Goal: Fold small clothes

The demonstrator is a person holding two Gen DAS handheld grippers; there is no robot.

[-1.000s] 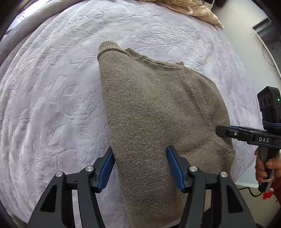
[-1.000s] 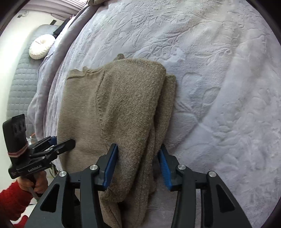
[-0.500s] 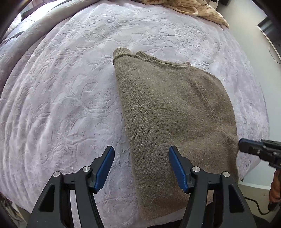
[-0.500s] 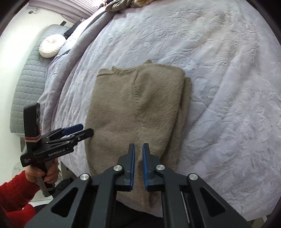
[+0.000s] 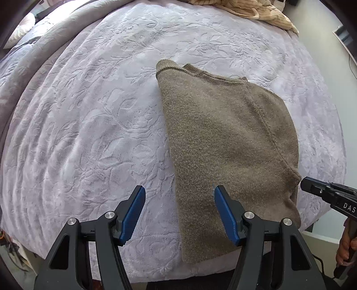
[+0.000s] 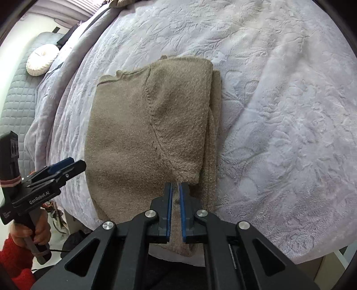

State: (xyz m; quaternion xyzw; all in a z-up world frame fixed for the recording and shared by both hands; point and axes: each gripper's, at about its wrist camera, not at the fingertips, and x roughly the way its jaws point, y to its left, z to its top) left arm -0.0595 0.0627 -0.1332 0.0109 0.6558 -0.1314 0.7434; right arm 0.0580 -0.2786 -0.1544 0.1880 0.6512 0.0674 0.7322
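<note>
Brown knit sweater (image 5: 225, 142), sides folded in, lying flat on the embossed lilac bedspread (image 5: 89, 125) near the bed's front edge. Left gripper (image 5: 178, 207) hovers spread over the hem; right gripper (image 6: 175, 196) is pressed nearly together, apparently pinching nothing. Likely next: both pinch the hem and carry it toward the collar.

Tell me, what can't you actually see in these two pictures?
- Sweater: its layers underneath, in both views, covered by the top fold; near hem hidden behind the right hand-held gripper in the right view.
- Whether that nearly shut gripper pinches any knit: too close to tell.
- Beige clothes: cut off by the left view's top edge.
- Left hand-held gripper: open, empty.
</note>
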